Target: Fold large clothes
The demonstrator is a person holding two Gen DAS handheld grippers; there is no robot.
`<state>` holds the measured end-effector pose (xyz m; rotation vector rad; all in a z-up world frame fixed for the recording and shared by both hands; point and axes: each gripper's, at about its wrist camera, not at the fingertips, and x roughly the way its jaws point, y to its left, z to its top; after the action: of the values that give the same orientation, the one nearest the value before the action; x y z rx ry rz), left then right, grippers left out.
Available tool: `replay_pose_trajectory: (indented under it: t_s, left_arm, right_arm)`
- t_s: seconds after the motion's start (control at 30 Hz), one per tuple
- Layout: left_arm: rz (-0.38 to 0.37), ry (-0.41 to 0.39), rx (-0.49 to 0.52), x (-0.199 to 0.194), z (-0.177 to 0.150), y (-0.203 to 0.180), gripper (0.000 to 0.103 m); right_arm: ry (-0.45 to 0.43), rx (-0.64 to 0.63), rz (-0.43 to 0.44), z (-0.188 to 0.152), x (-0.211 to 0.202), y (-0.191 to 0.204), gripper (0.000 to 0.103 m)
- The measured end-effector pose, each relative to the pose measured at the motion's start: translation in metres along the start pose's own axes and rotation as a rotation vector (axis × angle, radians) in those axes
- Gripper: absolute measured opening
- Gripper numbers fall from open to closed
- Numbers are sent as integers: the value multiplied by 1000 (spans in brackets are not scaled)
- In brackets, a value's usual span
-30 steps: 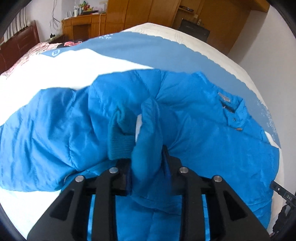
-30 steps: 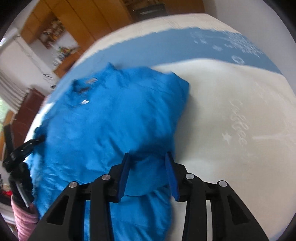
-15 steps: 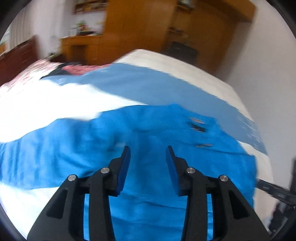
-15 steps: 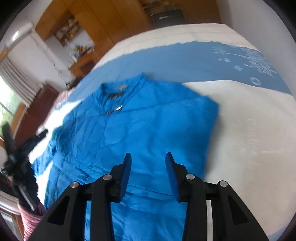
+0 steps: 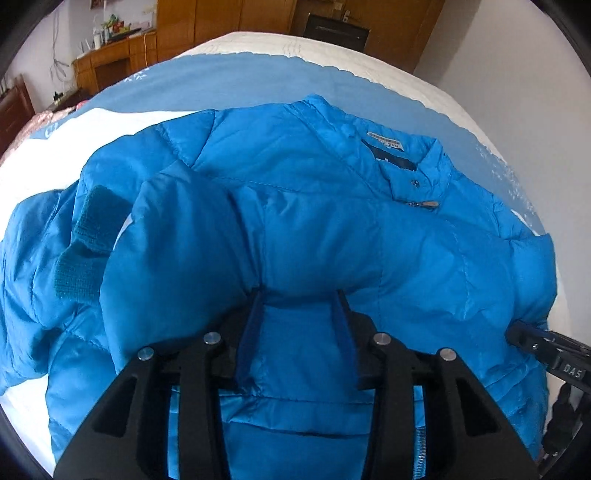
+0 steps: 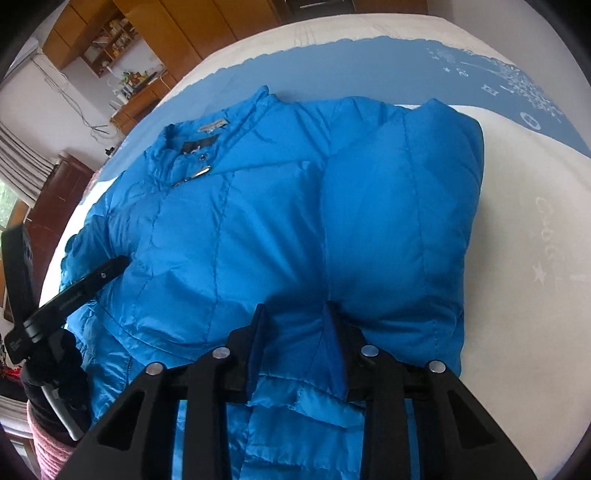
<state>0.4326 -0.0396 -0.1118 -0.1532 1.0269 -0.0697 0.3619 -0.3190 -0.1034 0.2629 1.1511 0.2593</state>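
Note:
A bright blue puffer jacket (image 5: 332, 221) lies front up on the bed, collar (image 5: 399, 151) at the far side. One sleeve is folded across its chest, and the knitted cuff (image 5: 85, 251) lies at the left. My left gripper (image 5: 299, 293) is pushed into the lower body of the jacket. Its jaws are closing, with smooth fabric lying between them, not pinched. In the right wrist view the jacket (image 6: 258, 221) fills the frame. My right gripper (image 6: 293, 308) is closing on a bunched ridge of the padded fabric near the folded right side.
The bed cover (image 5: 221, 81) is white and blue, and bare white cover (image 6: 535, 240) lies to the jacket's right. Wooden wardrobes (image 5: 221, 22) and a desk (image 5: 110, 66) stand beyond the bed. Each wrist view shows the other gripper at the jacket's edge.
My left gripper let go of the sleeve, which now lies across the chest. Both grippers came down onto the jacket's lower body, and fabric now sits between their jaws.

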Motion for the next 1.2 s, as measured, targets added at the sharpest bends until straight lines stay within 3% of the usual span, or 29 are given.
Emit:
replay_pose_trajectory:
  t_s: [0.17, 0.23, 0.3, 0.4, 0.53, 0.67, 0.77, 0.83, 0.93, 1.03, 1.17, 1.2]
  left_arm:
    - [29, -10, 4, -4, 2, -3, 39]
    - [35, -23, -5, -19, 3, 0, 39]
    - [3, -67, -43, -47, 1, 13, 47]
    - [14, -123, -99, -88, -9, 46, 53]
    - [227, -172, -248, -143, -41, 145, 53]
    - [451, -141, -477, -181, -87, 255, 53]
    - [536, -113, -632, -200, -122, 319, 53]
    - [539, -104, -712, -207, -138, 352, 53]
    - [478, -111, -804, -206, -149, 385, 53]
    - [397, -150, -833, -201, -146, 399, 53]
    - [360, -167, -875, -187, -138, 413, 53]
    - [362, -170, -877, -185, -137, 414, 48]
  right_arm:
    - [-12, 5, 30, 0, -4, -1, 33]
    - [-27, -3, 57, -3, -16, -2, 37]
    - [-75, -23, 89, -5, -37, -1, 42]
    - [-136, -59, 30, -6, -65, -3, 46]
    - [-112, -57, 8, -9, -72, -17, 47]
    - [-68, -57, 4, -10, -60, -22, 47]
    - [-55, -67, -3, -11, -52, -21, 47]
    - [-55, -68, -8, -11, -51, -18, 47]
    - [-52, -76, -11, -10, -50, -14, 47]
    - [-44, -88, -16, -10, -47, -11, 47]
    - [-40, -90, -28, -11, -43, -10, 47]
    - [-40, -94, -31, -11, -42, -10, 47]
